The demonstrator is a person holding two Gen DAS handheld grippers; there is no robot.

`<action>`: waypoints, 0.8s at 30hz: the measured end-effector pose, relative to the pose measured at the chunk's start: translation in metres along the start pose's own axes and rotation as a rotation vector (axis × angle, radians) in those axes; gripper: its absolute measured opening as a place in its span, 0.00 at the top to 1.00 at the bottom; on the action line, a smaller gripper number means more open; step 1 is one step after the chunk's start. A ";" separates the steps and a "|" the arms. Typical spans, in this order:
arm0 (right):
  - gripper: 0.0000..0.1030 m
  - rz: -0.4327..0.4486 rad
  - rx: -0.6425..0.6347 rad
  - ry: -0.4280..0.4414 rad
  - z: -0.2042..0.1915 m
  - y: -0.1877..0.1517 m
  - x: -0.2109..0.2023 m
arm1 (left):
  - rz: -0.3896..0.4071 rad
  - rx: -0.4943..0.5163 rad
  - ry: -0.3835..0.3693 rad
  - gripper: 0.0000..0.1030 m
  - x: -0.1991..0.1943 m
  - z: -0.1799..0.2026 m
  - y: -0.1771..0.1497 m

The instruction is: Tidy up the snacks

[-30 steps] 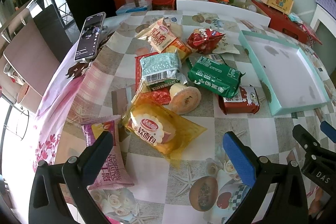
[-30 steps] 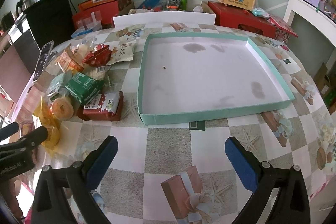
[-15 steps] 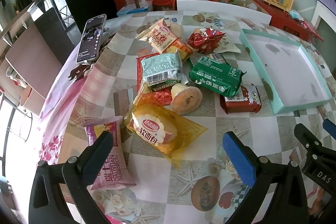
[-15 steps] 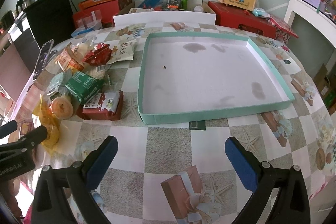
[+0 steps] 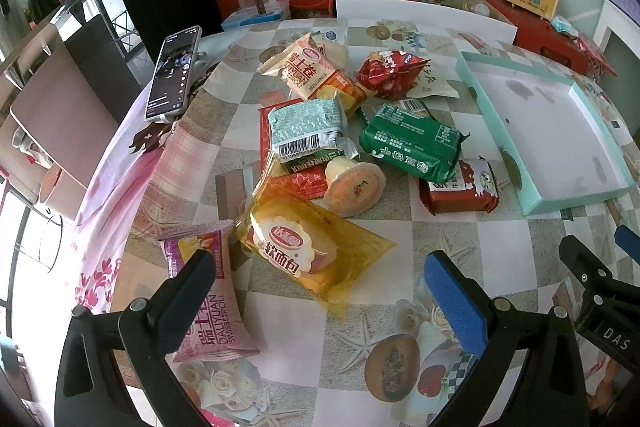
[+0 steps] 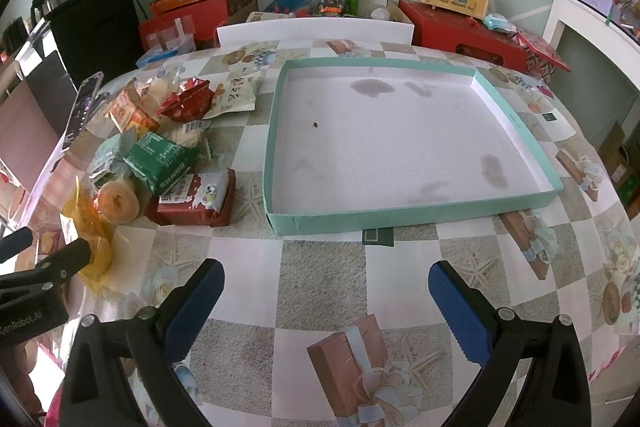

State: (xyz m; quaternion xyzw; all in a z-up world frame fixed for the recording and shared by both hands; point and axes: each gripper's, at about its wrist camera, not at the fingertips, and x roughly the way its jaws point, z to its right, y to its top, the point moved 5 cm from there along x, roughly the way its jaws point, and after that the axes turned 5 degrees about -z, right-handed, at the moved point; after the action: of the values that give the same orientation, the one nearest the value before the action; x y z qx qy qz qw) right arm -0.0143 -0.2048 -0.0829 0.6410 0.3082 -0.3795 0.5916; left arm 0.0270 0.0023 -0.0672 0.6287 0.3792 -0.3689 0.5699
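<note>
While nothing has yet gone into the teal tray (image 6: 412, 219), you hold both tongs above the surface (image 6: 320, 275), each spread wide with nothing between its blue pads. Your left tongs (image 5: 320, 291) hang over the near edge of the snack pile, framing the yellow bread packet (image 5: 308, 251), which lies closest and flat, so it looks like the easiest first pick. Just to its left, the pink Swiss roll packet (image 5: 216, 307) sits partly behind the left pad. Farther back, the snacks lie heaped and overlapping: the green packet (image 5: 412, 143) rests against the dark red packet (image 5: 460, 187), a round cake (image 5: 354, 189) leans beside them, and a pale green barcode packet (image 5: 308, 127) lies on top of a red one. That overlap is likely why you would clear from the near side first, since pulling a buried packet could drag its neighbours. Your right tongs (image 6: 324, 307) wait in front of the tray, facing its bare white floor, probably ready to receive or arrange packets there. The tray lies just right of the pile, its wall close to the dark red packet, which keeps each carry short. A phone (image 5: 174, 75) lies at the far left, apart from the snacks.
</note>
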 end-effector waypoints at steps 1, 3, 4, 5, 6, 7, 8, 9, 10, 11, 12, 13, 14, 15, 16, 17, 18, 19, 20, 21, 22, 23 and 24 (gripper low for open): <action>0.00 0.000 -0.001 0.000 0.000 0.000 0.000 | 0.000 -0.002 -0.001 0.00 0.000 0.000 0.000; 0.00 0.002 -0.002 0.001 0.000 0.000 -0.001 | 0.001 -0.011 -0.007 0.00 0.000 -0.002 0.000; 0.00 0.002 0.000 0.004 0.000 0.000 -0.001 | 0.000 -0.016 -0.017 0.00 0.000 -0.004 0.000; 0.00 0.001 0.002 0.012 0.000 0.000 -0.001 | -0.003 -0.015 -0.040 0.00 0.000 -0.005 0.000; 0.00 -0.003 0.005 0.032 0.000 0.001 0.000 | -0.008 -0.006 -0.063 0.00 -0.001 -0.006 0.001; 0.00 -0.005 0.007 0.049 0.001 0.002 -0.001 | -0.011 0.001 -0.074 0.00 -0.002 -0.007 0.002; 0.00 -0.002 0.007 0.059 0.000 0.003 -0.002 | -0.009 0.005 -0.087 0.00 -0.004 -0.011 0.005; 0.00 0.007 0.005 0.073 0.000 0.006 -0.005 | -0.001 0.002 -0.100 0.00 -0.008 -0.015 0.008; 0.00 0.018 0.000 0.084 -0.002 0.010 -0.008 | 0.008 -0.010 -0.114 0.00 -0.012 -0.021 0.012; 0.00 0.028 -0.007 0.090 -0.004 0.013 -0.012 | 0.017 -0.030 -0.129 0.00 -0.016 -0.029 0.016; 0.00 0.042 -0.020 0.096 -0.008 0.018 -0.016 | 0.023 -0.048 -0.138 0.00 -0.020 -0.036 0.019; 0.00 0.054 -0.032 0.102 -0.012 0.022 -0.020 | 0.027 -0.066 -0.144 0.00 -0.022 -0.044 0.021; 0.00 0.067 -0.043 0.115 -0.017 0.026 -0.025 | 0.030 -0.082 -0.146 0.00 -0.024 -0.051 0.023; 0.00 0.079 -0.054 0.133 -0.023 0.031 -0.029 | 0.028 -0.093 -0.143 0.00 -0.023 -0.057 0.023; 0.00 0.085 -0.062 0.151 -0.028 0.033 -0.032 | 0.019 -0.106 -0.138 0.00 -0.021 -0.063 0.021; 0.00 0.088 -0.071 0.170 -0.034 0.037 -0.034 | 0.011 -0.114 -0.136 0.00 -0.019 -0.067 0.020; 0.00 0.089 -0.081 0.187 -0.041 0.041 -0.035 | 0.002 -0.123 -0.135 0.01 -0.016 -0.071 0.018; 0.00 0.090 -0.089 0.196 -0.047 0.043 -0.036 | -0.008 -0.132 -0.136 0.01 -0.012 -0.075 0.016; 0.00 0.091 -0.099 0.204 -0.054 0.045 -0.036 | -0.021 -0.141 -0.138 0.04 -0.007 -0.079 0.013; 0.00 0.092 -0.113 0.212 -0.062 0.046 -0.036 | -0.033 -0.146 -0.141 0.09 -0.003 -0.079 0.010; 0.00 0.093 -0.125 0.220 -0.067 0.046 -0.035 | -0.051 -0.152 -0.147 0.11 0.002 -0.081 0.007; 0.00 0.093 -0.137 0.230 -0.074 0.046 -0.034 | -0.063 -0.154 -0.152 0.15 0.005 -0.082 0.003; 0.00 0.089 -0.147 0.243 -0.081 0.045 -0.033 | -0.075 -0.155 -0.157 0.16 0.008 -0.082 0.001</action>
State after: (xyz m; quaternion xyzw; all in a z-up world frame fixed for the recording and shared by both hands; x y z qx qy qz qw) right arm 0.0162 -0.1277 -0.0307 0.6503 0.3760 -0.2490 0.6114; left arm 0.0336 0.0848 -0.0676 0.5372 0.3840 -0.4079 0.6305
